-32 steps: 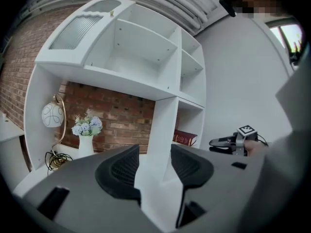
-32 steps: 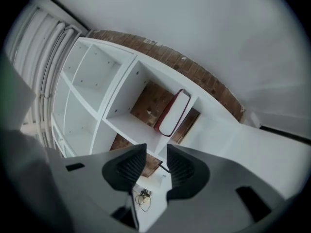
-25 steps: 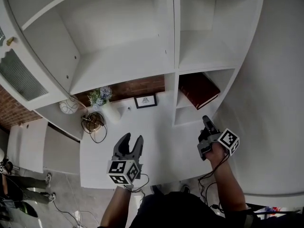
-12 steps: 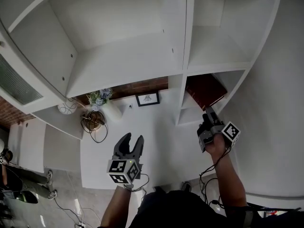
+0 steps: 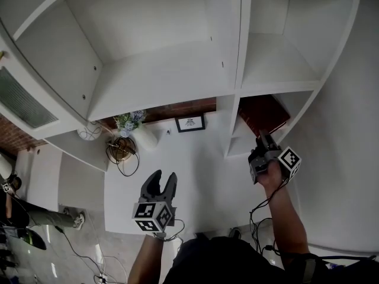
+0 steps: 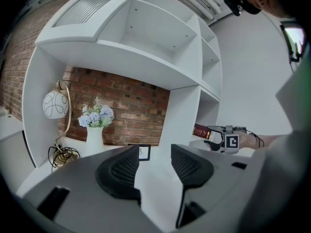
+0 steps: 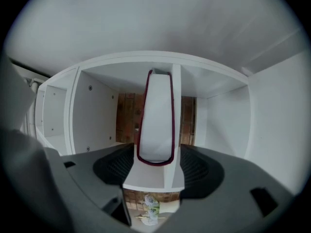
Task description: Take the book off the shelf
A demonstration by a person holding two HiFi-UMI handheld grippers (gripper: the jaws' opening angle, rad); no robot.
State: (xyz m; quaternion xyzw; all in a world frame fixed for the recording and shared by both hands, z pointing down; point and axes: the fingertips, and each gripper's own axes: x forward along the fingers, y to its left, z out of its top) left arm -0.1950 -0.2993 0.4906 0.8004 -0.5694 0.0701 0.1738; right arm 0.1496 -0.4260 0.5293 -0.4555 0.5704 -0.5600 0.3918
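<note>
A white wooden shelf unit [image 5: 177,81] stands on a white counter [image 5: 195,164], with a red brick wall [image 5: 177,109] behind. Against a second ago, the right gripper [image 5: 265,141] is nearer the lower right compartment, where the dark red hardcover book [image 5: 265,112] lies flat. Its jaws have just been opening — they are wide apart, with the book's end between them, untouched. The left gripper [image 5: 164,176] — also spread — is empty.

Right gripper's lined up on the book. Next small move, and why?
Probably ease the right gripper forward until the near end of the book sits between the pads, then close. Its jaws have just been opening and stand wide. The book is centred in the gap, but the pads do not press on it yet.
</note>
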